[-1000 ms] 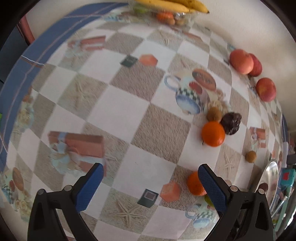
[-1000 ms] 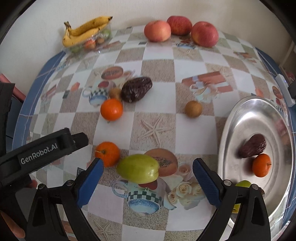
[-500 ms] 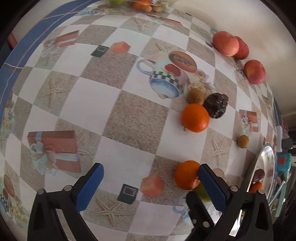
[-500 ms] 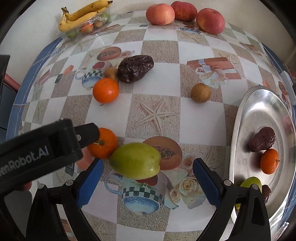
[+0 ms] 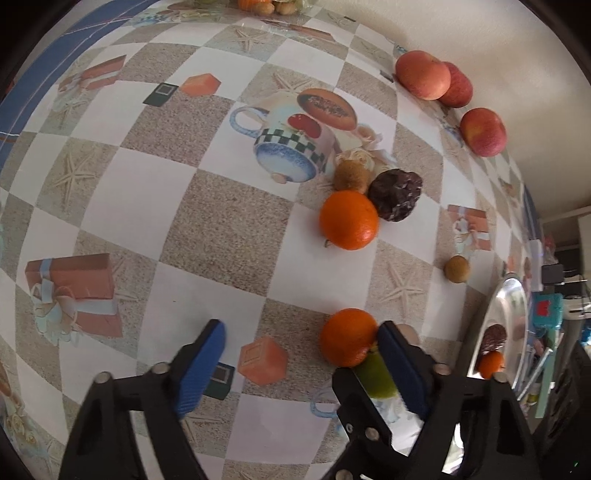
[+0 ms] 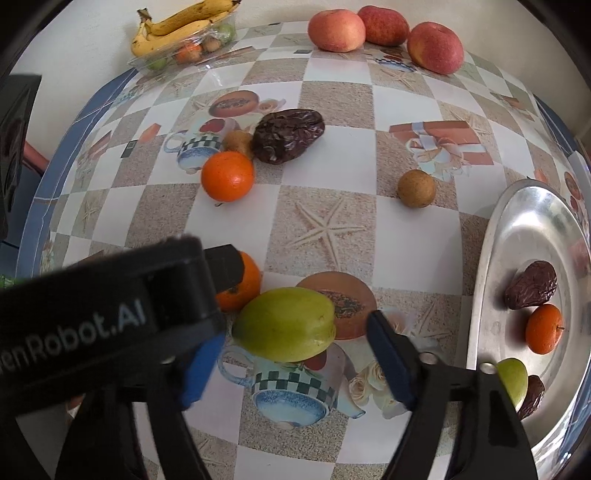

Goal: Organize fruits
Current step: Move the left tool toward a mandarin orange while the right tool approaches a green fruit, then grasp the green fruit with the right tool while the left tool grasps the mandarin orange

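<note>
My left gripper (image 5: 301, 354) is open and low over the table. Its right finger (image 5: 402, 365) touches the near orange (image 5: 347, 341), which lies outside the jaws. My right gripper (image 6: 295, 363) is open and straddles a green fruit (image 6: 284, 325), with small gaps on both sides. The same green fruit (image 5: 373, 376) shows behind the left gripper's right finger. The near orange (image 6: 245, 284) is partly hidden by the left gripper's body (image 6: 103, 317). A silver tray (image 6: 517, 236) at the right holds a date (image 6: 532, 284), an orange (image 6: 544, 328) and a green fruit (image 6: 513, 380).
Further back lie another orange (image 6: 228, 176), a large date (image 6: 288, 135), a small brown fruit (image 6: 236, 142) and a round brown fruit (image 6: 415, 188). Three apples (image 6: 336, 25) line the wall. Bananas (image 6: 181, 27) rest on a plastic container at the back left.
Both grippers moved forward and lower, and their jaws narrowed a little. The left one reached the near orange; the right one now has the green fruit between its fingers.
</note>
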The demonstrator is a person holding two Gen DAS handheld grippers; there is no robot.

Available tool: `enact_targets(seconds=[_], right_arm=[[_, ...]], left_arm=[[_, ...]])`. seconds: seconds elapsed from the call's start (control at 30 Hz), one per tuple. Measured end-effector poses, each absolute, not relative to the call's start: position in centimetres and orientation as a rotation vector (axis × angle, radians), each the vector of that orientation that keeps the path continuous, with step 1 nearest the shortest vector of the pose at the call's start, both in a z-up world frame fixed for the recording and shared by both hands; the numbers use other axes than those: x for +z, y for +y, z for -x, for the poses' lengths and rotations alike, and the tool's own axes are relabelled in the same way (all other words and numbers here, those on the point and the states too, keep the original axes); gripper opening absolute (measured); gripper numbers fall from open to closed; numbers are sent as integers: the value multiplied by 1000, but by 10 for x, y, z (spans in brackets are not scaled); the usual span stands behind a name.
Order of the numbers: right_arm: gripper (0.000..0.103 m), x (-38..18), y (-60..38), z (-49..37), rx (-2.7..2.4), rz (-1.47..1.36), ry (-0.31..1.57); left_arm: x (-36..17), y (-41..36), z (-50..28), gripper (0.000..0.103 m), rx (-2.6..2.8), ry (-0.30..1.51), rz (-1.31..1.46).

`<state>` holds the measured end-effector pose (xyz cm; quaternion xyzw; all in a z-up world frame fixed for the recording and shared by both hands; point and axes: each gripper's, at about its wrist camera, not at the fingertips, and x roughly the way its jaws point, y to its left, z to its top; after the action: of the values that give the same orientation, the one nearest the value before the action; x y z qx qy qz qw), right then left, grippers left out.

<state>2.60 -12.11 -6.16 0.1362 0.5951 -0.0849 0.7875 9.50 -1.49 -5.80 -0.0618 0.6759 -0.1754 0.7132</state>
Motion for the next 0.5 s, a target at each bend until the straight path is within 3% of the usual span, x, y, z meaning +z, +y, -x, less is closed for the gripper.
enact_targets(seconds=[0.1, 0.17, 0.4, 0.5], right_arm=[[61, -61, -118, -30, -158, -302, 1278], [57, -59, -117, -28, -148, -307, 1276], [57, -60, -125, -26, -146, -330, 1278], [56, -60, -130, -22, -156, -348, 1280]], left_arm=[[-57, -17, -96, 74, -410, 1505, 163], [-59, -18, -99, 63, -434, 1515, 197], [-60, -15, -97, 37, -514, 1554, 308], [-58, -15, -98, 36, -519, 1552, 315]])
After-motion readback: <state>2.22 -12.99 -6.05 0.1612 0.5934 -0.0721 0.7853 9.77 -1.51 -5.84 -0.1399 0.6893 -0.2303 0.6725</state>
